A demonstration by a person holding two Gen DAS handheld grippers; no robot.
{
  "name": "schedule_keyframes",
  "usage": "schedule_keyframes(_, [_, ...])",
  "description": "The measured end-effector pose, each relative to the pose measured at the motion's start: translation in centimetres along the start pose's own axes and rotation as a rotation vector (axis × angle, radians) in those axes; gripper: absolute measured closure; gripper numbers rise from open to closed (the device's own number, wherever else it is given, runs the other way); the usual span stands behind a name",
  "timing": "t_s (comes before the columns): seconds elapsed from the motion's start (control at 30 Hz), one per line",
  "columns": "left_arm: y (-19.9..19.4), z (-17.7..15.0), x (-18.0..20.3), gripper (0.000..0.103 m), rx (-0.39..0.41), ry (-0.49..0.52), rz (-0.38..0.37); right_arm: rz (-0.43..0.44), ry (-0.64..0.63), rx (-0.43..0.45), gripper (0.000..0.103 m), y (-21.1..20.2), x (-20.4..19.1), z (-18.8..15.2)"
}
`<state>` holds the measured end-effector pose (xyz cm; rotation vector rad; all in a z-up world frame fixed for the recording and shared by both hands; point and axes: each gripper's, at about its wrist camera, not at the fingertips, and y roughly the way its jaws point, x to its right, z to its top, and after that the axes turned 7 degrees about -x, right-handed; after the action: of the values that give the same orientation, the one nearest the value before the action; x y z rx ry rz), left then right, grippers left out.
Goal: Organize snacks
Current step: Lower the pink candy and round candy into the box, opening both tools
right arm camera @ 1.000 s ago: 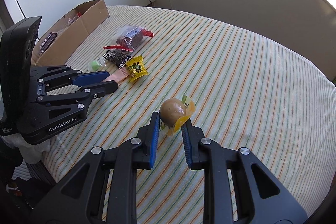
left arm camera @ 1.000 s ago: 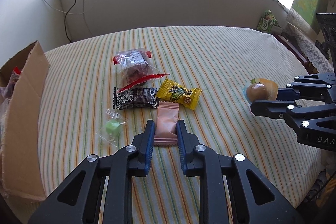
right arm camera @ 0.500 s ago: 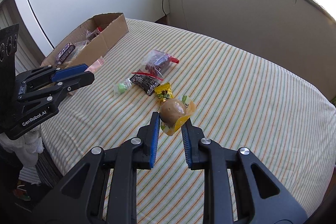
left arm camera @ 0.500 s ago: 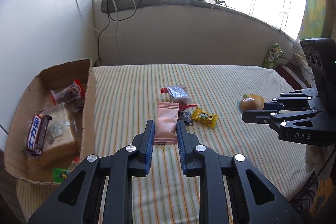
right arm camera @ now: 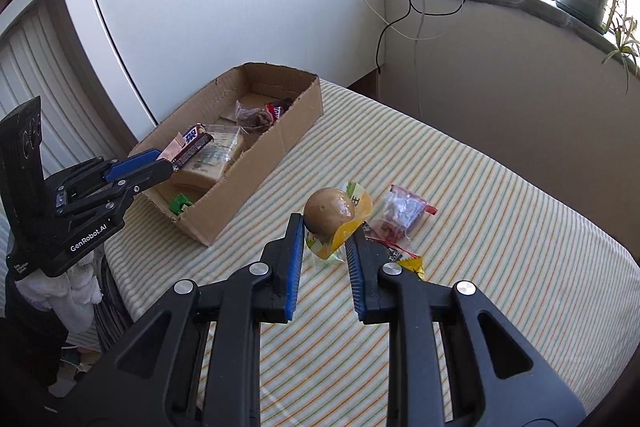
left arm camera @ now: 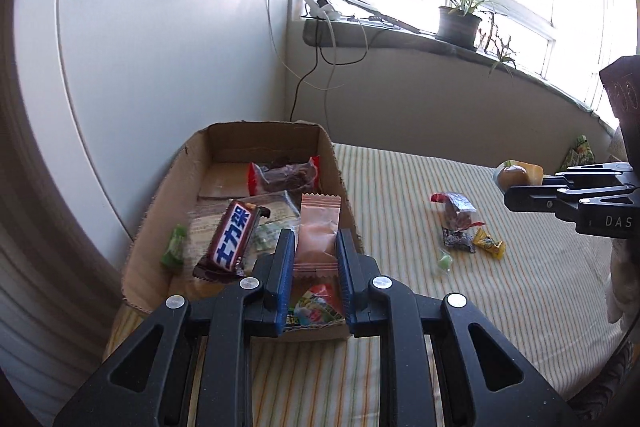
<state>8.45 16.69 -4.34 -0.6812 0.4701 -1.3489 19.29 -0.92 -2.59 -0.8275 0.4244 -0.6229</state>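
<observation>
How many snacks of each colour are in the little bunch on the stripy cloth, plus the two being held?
Pink packet, held: 1
Brown snack, held: 1
Red bag: 1
Black packet: 1
Yellow candy: 1
Green candy: 1
Total: 6

The pink sachet [left arm camera: 319,227] hung upright over the near end of the cardboard box [left arm camera: 192,163], pinched at its lower part. A round brown snack in a yellow wrapper [right arm camera: 336,217] was held aloft beside the box. Right of the box lay four loose snacks: a clear red-ended pack [left arm camera: 456,209], a black one [left arm camera: 456,241], a yellow one [left arm camera: 489,243] and a small green sweet [left arm camera: 444,262] (blurred).
</observation>
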Motion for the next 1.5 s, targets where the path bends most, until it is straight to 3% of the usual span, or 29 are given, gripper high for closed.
schedule_keyframes(0.33, [0.2, 0.3, -4.9, 0.084, 0.017, -0.058, 0.079, 0.097, -0.127, -0.025, 0.081, 3.5, -7.3, 3.0])
schedule_keyframes(0.6, [1.0, 0.8, -5.9, 0.083, 0.020, -0.068, 0.073, 0.128, -0.189, -0.059, 0.081, 6.9, -11.1, 4.3])
schedule_keyframes(0.67, [1.0, 1.0, -6.2, 0.083, 0.017, -0.080, 0.072, 0.141, -0.189, -0.062, 0.075, 7.4, -11.3, 4.6])
schedule_keyframes(0.77, [1.0, 1.1, -6.5, 0.078, 0.020, -0.093, 0.071, 0.140, -0.180, -0.040, 0.062, 6.9, -11.2, 4.6])
schedule_keyframes(1.13, [-0.2, 1.4, -4.8, 0.078, 0.037, -0.066, 0.045, 0.093, -0.125, -0.010, 0.061, 4.3, -7.4, 3.5])
schedule_keyframes(1.43, [0.2, 1.8, 0.5, 0.078, 0.016, 0.027, -0.033, 0.000, -0.068, 0.000, 0.060, 1.8, -1.6, 1.1])
schedule_keyframes(1.5, [0.4, 1.9, 2.1, 0.078, 0.009, 0.055, -0.059, -0.030, -0.044, -0.004, 0.053, 1.3, 0.3, 0.5])
